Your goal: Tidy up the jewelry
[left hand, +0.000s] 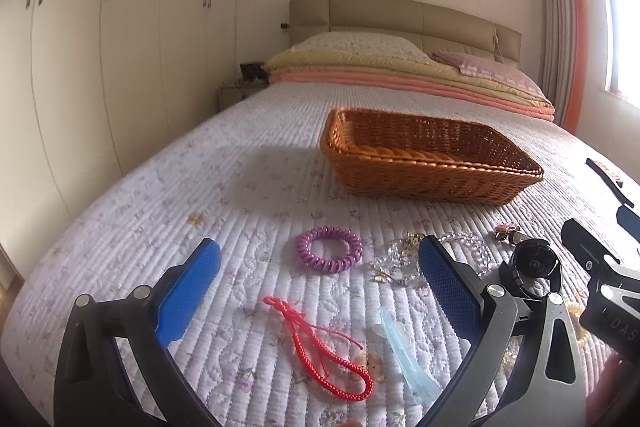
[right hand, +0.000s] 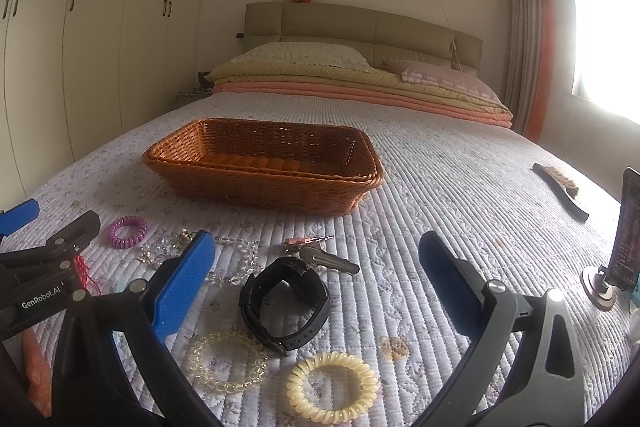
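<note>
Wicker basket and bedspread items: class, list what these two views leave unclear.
- Wicker basket: floor hidden by its near wall, both views.
- Clear bead strand: partly behind the left claw finger, left view.
- Black watch: face too blurred, left view.
- Phone: cut off at the right view's edge.

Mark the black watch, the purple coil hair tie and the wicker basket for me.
black watch (right hand: 285,301): right wrist view, on the strap loop's near side.
purple coil hair tie (left hand: 329,249): left wrist view, on the ring's near coils.
wicker basket (right hand: 260,187): right wrist view, on the front wall.
</note>
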`<state>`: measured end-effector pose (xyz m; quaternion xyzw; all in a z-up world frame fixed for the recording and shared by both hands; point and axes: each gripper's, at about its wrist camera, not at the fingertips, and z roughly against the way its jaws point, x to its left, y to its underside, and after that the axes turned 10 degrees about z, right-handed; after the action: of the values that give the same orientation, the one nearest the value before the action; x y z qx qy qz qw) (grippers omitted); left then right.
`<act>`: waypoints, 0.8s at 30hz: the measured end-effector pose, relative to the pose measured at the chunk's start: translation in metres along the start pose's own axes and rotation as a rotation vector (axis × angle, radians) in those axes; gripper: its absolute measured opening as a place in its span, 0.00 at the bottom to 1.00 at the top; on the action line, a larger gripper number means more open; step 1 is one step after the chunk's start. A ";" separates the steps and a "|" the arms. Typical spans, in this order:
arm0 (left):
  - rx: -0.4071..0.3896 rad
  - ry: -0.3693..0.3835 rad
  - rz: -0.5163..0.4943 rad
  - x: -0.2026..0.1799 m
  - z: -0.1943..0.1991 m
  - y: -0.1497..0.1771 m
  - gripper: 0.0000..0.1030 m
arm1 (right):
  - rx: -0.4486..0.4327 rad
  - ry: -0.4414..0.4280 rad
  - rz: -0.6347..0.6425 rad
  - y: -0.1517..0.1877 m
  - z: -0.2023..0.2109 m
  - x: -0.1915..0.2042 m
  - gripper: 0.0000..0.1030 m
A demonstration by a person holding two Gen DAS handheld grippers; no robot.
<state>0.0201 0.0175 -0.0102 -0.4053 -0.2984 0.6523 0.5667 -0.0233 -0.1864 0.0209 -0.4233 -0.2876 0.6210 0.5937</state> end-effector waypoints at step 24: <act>0.446 0.179 0.134 0.071 0.001 0.002 0.27 | 0.275 -0.131 -0.043 0.045 0.036 -0.038 0.36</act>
<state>0.0159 0.0874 -0.0245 -0.3452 -0.0679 0.6997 0.6218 -0.0793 -0.2246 0.0065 -0.2903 -0.2471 0.6678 0.6393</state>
